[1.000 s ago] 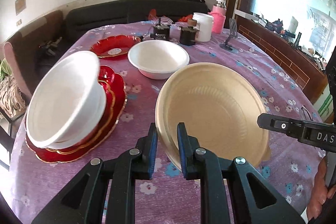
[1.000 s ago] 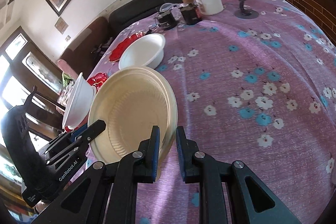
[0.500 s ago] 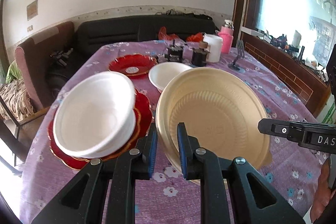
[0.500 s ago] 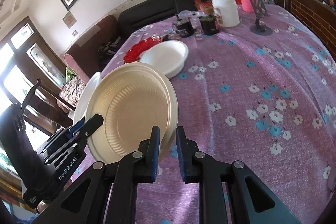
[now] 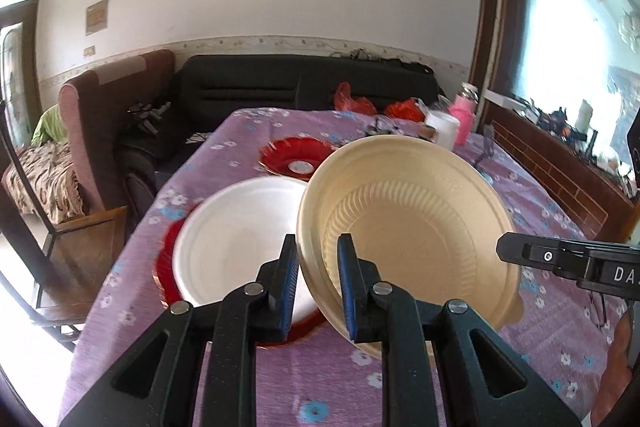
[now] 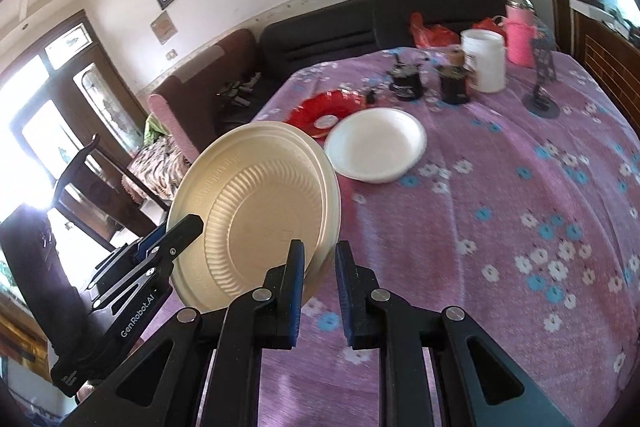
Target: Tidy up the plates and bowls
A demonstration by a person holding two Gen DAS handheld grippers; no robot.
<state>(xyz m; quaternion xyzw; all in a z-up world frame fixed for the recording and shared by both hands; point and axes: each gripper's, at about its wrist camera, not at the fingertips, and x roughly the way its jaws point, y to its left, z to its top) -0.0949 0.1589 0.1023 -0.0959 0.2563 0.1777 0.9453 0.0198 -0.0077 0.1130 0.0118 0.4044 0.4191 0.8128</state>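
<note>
You hold the wide, ribbed, beige disposable plate clear above the purple flowered tablecloth, tilted with its hollow face turned toward you. Take the stack of white foam bowls on red scalloped plates as your landmark: the beige plate hangs just to the right of that stack and above it, its left rim overlapping the stack's right edge in the left wrist view. Whichever pile you mean it for, the coming move turns on that offset, in my judgement: the stack lies to the left of and below what you carry, so the plate would have to travel left and level out before it comes down.

The single white foam bowl sits farther up the table than the stack, with the lone red scalloped plate just behind it; both are well apart from the plate you hold.

Your left gripper is clenched on the beige plate's near-left rim, which runs between its blue pads. Your right gripper grips the opposite rim; the motion blur leaves it a little unsure whether both pads press there, but the jaws are nearly closed with the rim between them. The left gripper is the nearer one to the stack.
</note>
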